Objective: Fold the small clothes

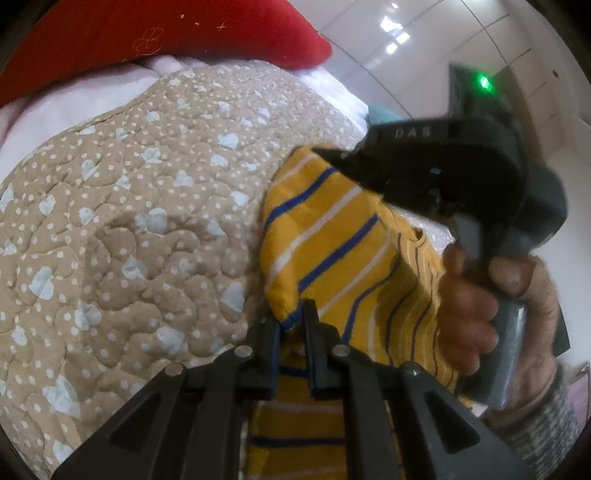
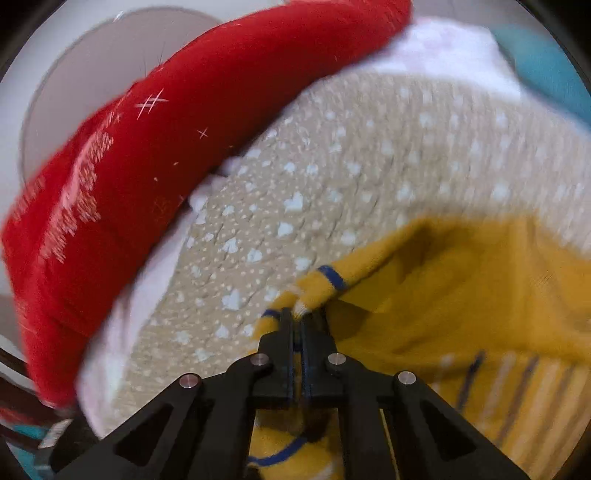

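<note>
A small yellow garment (image 1: 332, 236) with blue and white stripes is held up over a tan quilt (image 1: 129, 221). My left gripper (image 1: 293, 317) is shut on the garment's lower edge. In the same view my right gripper (image 1: 332, 157) pinches the garment's upper corner, held by a hand (image 1: 476, 314). In the right wrist view my right gripper (image 2: 301, 317) is shut on a striped edge of the garment (image 2: 461, 295), which hangs to the right; this view is blurred by motion.
The tan quilt (image 2: 332, 177) with white hearts and dots lies over a white sheet (image 1: 55, 110). A red pillow (image 1: 166, 33) lies at its far edge, and shows in the right wrist view (image 2: 147, 147). Something teal (image 2: 546, 66) lies at the upper right.
</note>
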